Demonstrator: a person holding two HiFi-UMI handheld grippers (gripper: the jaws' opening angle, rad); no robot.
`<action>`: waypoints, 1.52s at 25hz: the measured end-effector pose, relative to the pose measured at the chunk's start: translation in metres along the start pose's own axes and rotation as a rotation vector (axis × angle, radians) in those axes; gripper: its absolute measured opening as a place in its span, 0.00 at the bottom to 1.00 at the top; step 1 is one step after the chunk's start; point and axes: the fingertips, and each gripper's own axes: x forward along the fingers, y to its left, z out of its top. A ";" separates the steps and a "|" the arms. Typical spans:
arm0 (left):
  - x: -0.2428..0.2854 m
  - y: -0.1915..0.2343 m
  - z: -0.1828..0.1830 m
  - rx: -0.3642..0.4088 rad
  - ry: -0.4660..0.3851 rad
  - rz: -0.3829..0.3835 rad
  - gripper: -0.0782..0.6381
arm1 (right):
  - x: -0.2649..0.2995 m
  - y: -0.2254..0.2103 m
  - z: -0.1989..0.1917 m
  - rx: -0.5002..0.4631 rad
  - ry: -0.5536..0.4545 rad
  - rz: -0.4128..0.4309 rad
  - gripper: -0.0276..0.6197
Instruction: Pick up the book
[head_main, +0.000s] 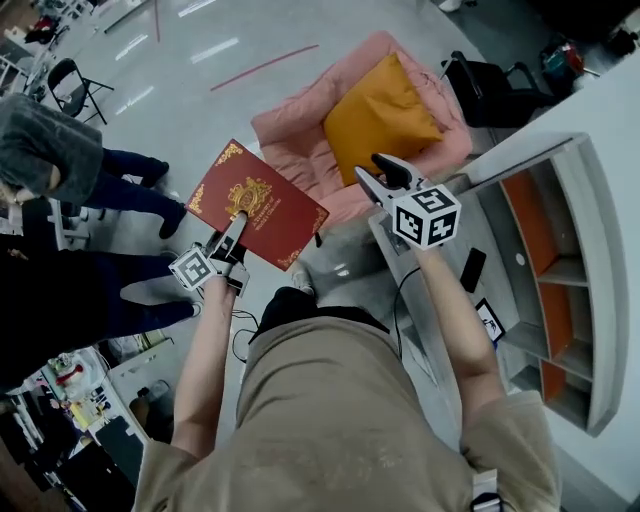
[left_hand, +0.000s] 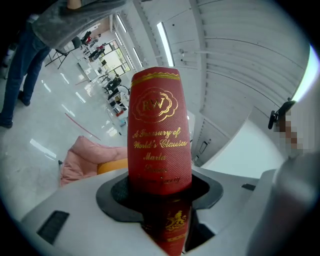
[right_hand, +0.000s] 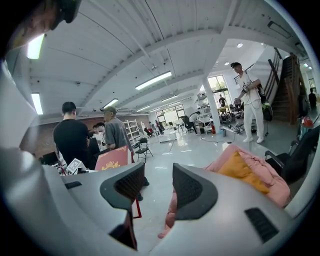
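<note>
One red book (head_main: 262, 200), gold-lettered "A Treasury of World's Classics" under an "RW" crest, is hanging above the floor (head_main: 200, 95), clamped in the left gripper (head_main: 236, 224). The right gripper (head_main: 378, 172) is gaping, holding nothing.

Item count, head view:
- Red hardcover book with gold ornament (head_main: 257, 205): one.
- Hand-held grippers: two, the left hand-held gripper (head_main: 238, 222) and the right hand-held gripper (head_main: 378, 172).
- Pink padded floor cushion (head_main: 295, 135): one.
- Orange square pillow (head_main: 380, 112): one.
- White shelf unit (head_main: 600, 300): one.
- Black chairs: two, a folding chair (head_main: 75, 85) and an office chair (head_main: 490, 85).
</note>
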 end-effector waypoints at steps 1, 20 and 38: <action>-0.004 -0.009 -0.009 0.001 -0.013 0.007 0.45 | -0.015 0.002 0.000 0.001 -0.004 0.007 0.33; -0.122 -0.158 -0.196 -0.024 -0.104 0.014 0.45 | -0.263 0.050 -0.058 -0.047 -0.010 0.102 0.33; -0.172 -0.113 -0.253 -0.018 0.118 0.025 0.45 | -0.295 0.060 -0.171 -0.090 0.098 -0.070 0.33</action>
